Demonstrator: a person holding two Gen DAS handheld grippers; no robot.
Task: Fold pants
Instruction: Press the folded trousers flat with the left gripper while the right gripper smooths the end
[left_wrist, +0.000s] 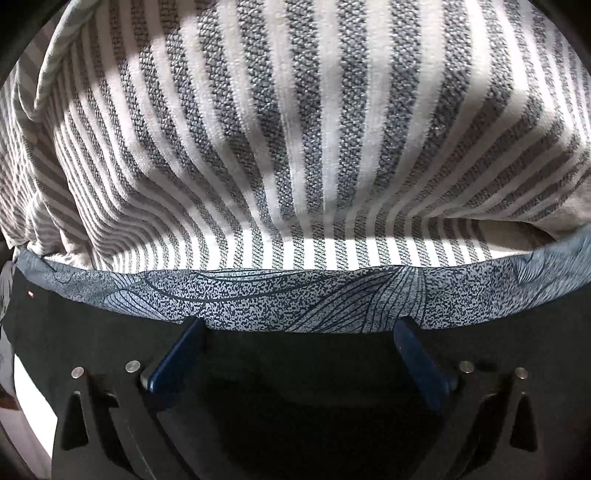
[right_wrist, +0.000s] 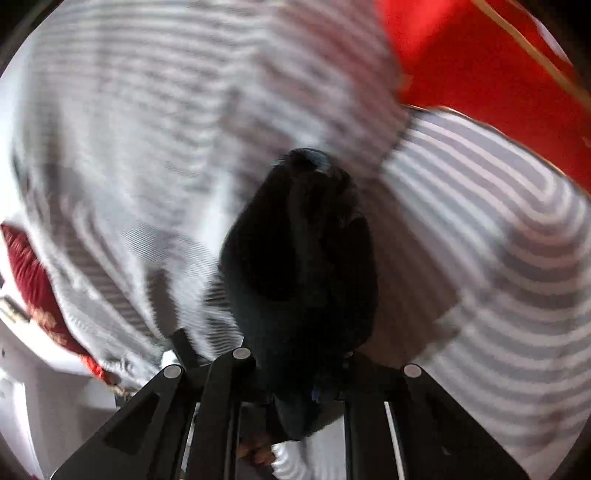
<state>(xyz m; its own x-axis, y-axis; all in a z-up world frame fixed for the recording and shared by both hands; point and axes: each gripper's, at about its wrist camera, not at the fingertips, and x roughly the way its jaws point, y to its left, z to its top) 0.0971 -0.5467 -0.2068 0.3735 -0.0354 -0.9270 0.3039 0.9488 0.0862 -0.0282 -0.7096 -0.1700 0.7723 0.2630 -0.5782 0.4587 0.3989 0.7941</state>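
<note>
Left wrist view: left gripper (left_wrist: 301, 325) has its jaws spread wide, gripping nothing; blue fingers (left_wrist: 177, 354) sit at the edge of a speckled blue-grey patterned cloth (left_wrist: 295, 295) lying against the striped bedding (left_wrist: 295, 147). Whether that cloth belongs to the pants cannot be told. Right wrist view, blurred: right gripper (right_wrist: 306, 369) has its jaws nearly closed on a dark bunch of pants (right_wrist: 299, 258), lifted over striped bedding. Red fabric (right_wrist: 480, 55) sits upper right.
</note>
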